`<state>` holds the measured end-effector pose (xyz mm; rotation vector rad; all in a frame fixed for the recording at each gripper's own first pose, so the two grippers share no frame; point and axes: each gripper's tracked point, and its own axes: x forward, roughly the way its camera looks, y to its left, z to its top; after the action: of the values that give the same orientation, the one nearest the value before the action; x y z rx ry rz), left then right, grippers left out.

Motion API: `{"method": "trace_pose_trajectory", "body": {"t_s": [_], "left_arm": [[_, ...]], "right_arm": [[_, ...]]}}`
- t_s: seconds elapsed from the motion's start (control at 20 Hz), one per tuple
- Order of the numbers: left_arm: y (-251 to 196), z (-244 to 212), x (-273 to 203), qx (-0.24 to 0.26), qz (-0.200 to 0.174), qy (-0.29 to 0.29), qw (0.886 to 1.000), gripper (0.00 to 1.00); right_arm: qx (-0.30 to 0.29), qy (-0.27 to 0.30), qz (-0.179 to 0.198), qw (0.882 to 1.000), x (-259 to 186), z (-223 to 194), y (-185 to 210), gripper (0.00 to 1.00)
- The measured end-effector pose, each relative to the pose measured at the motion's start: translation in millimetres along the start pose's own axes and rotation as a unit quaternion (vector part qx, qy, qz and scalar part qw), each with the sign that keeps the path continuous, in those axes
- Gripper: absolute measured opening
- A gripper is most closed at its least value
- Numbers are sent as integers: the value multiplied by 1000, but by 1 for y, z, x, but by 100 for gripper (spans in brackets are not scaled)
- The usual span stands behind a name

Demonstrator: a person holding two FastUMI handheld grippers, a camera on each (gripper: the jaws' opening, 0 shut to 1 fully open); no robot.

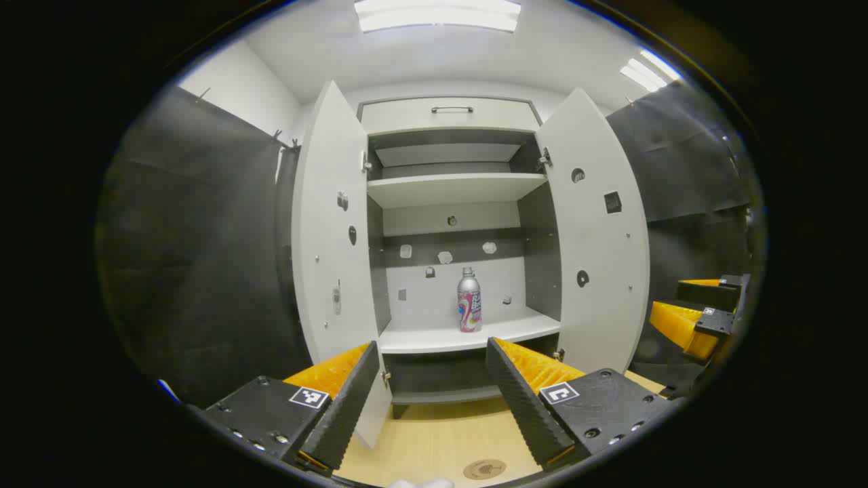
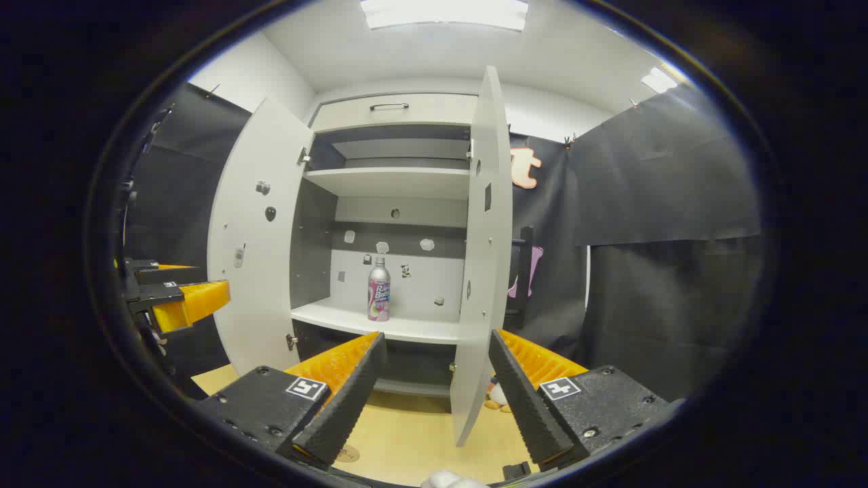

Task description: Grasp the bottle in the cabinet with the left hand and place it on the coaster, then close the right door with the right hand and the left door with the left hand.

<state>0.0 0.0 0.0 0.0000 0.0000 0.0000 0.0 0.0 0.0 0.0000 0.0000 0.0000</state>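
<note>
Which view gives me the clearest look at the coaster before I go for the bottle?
The left gripper view: the coaster lies whole on the wooden table, below the left gripper's open fingers. In the right gripper view the coaster shows partly, cut off by the right gripper's finger.

Left claw (image 1: 430, 396): two black fingers (image 1: 346, 407) with ribbed inner pads, orange ridged backing, black mounting blocks at 7 and 5 o'clock, each with a square black-and-white marker and small screws. Right claw (image 2: 430, 393): same build, black ribbed fingers (image 2: 522, 400), orange backing, markers, screws.
</note>
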Motion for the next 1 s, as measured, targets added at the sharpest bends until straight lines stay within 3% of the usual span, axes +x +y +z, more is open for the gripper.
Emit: {"method": "trace_pose_trajectory", "body": {"t_s": [0.65, 1.0], "left_arm": [[20, -6, -1, 3, 21, 9, 1000, 97], [26, -19, 27, -6, 30, 20, 999, 97]], "right_arm": [[18, 14, 3, 1000, 13, 0, 10, 99], [35, 31, -5, 999, 32, 3, 4, 99]]}}
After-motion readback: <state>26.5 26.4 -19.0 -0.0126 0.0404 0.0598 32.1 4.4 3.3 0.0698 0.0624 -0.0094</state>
